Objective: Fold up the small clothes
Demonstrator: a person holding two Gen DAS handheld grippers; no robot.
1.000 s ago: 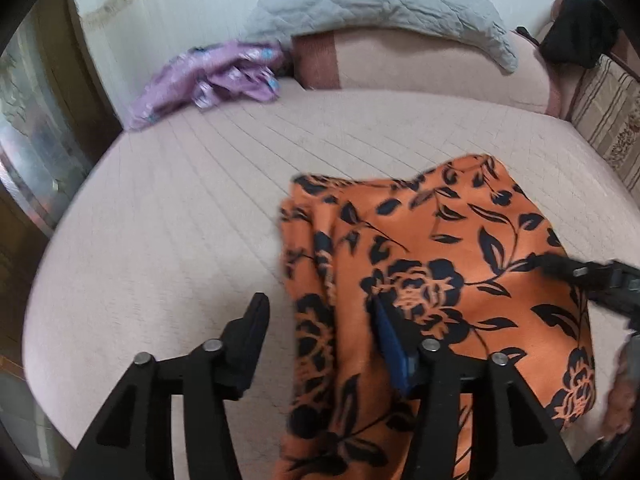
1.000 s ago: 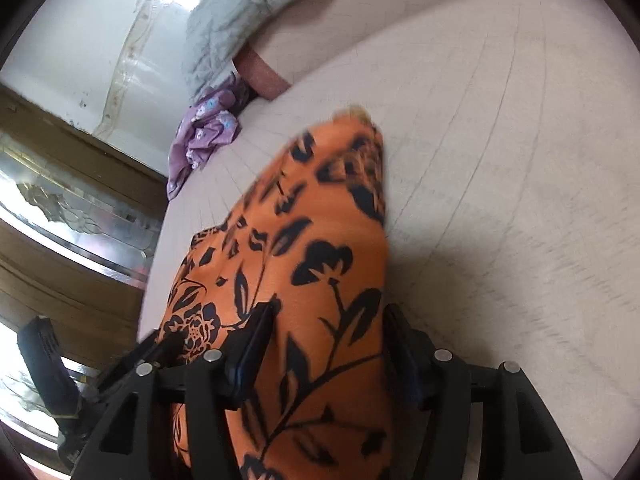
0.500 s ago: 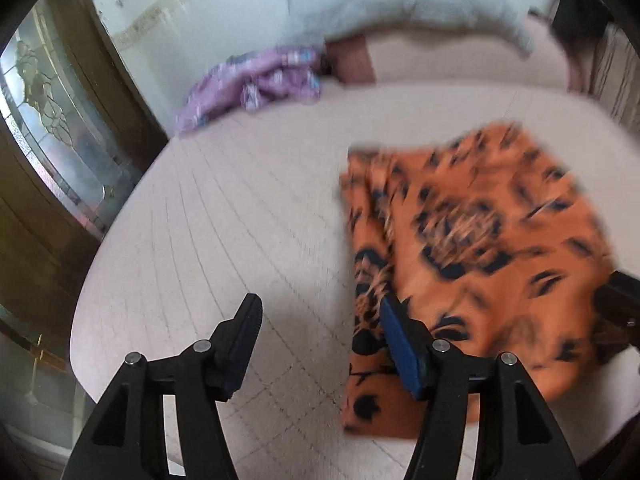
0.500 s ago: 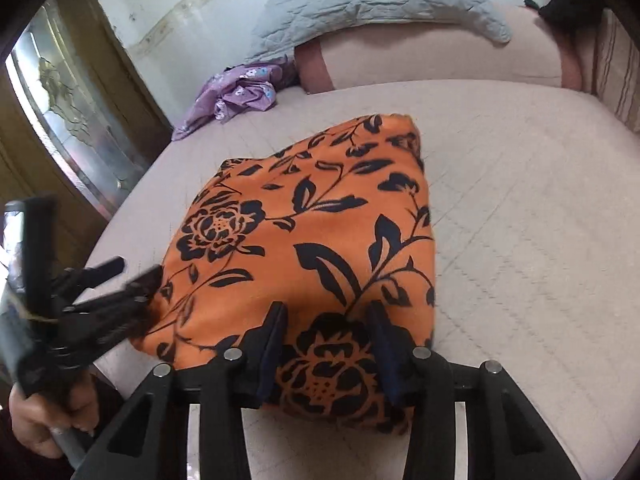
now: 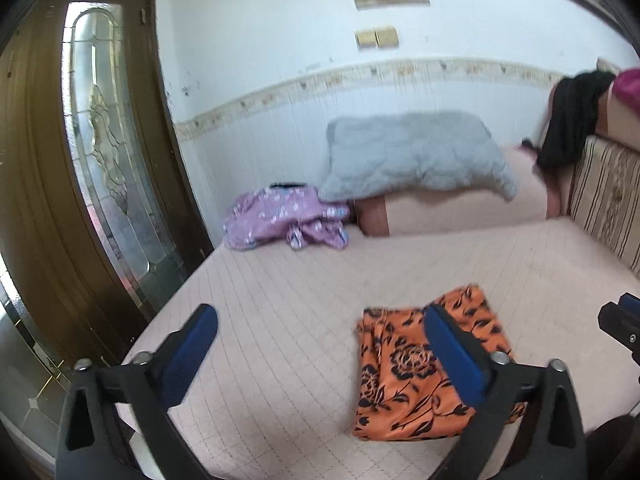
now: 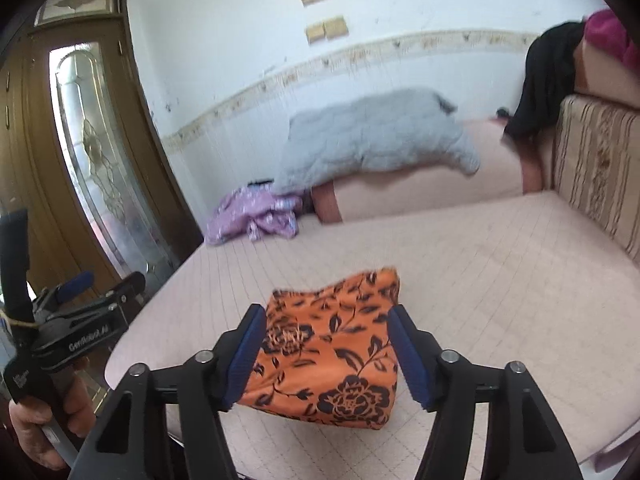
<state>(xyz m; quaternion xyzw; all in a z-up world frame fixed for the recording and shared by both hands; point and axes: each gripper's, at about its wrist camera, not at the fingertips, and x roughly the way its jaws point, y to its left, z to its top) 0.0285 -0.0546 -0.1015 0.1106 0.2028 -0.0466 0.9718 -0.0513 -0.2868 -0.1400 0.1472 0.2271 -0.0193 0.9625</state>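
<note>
Now folded orange floral cloth [image 6: 332, 356] flat on bed [image 6: 480, 280], long axis toward pillow [image 6: 372, 140].

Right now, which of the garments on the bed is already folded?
The orange flowered garment, a flat neat rectangle at the near edge of the bed. The purple one lies crumpled by the wall; the black one hangs over the sofa.

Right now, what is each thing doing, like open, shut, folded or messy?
Orange flowered cloth: folded, lying flat on the bed, not held.
Left gripper: fingers just opened wide, empty.
Right gripper: fingers just opened, empty.
Purple garment: crumpled, unfolded.
Grey pillow: resting on the bolster.
Door: shut.
</note>
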